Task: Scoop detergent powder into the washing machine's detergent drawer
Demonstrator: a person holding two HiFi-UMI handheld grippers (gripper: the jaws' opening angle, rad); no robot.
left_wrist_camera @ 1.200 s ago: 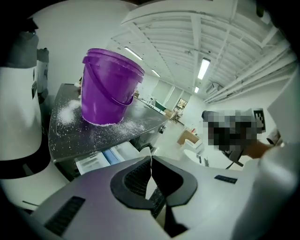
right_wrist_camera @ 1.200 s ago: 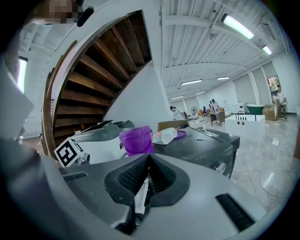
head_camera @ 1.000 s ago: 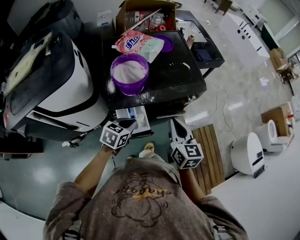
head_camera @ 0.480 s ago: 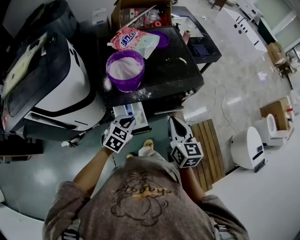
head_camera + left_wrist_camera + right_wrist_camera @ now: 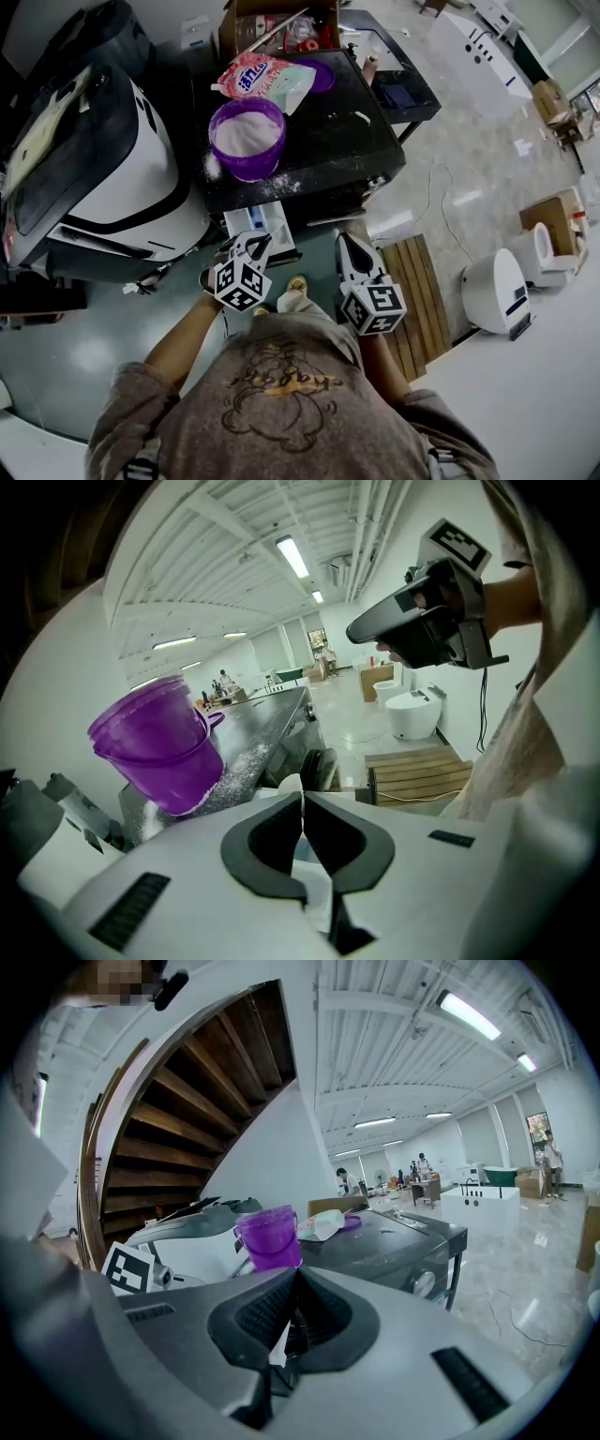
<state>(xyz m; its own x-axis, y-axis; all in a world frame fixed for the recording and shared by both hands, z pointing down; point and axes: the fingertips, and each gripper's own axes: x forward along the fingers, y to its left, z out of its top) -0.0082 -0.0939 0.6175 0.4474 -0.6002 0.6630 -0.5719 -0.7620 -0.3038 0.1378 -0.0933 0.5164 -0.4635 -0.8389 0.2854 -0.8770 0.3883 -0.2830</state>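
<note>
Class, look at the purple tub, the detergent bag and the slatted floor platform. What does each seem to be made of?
Purple tub: likely plastic, translucent and glossy, light passing through its wall. Detergent bag: probably thin plastic film, printed, creased and shiny. Slatted platform: apparently wood, matte brown parallel boards.

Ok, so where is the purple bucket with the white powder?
In the head view the purple bucket stands on the dark machine top, toward its left side, just in front of the pink detergent bag.
</note>
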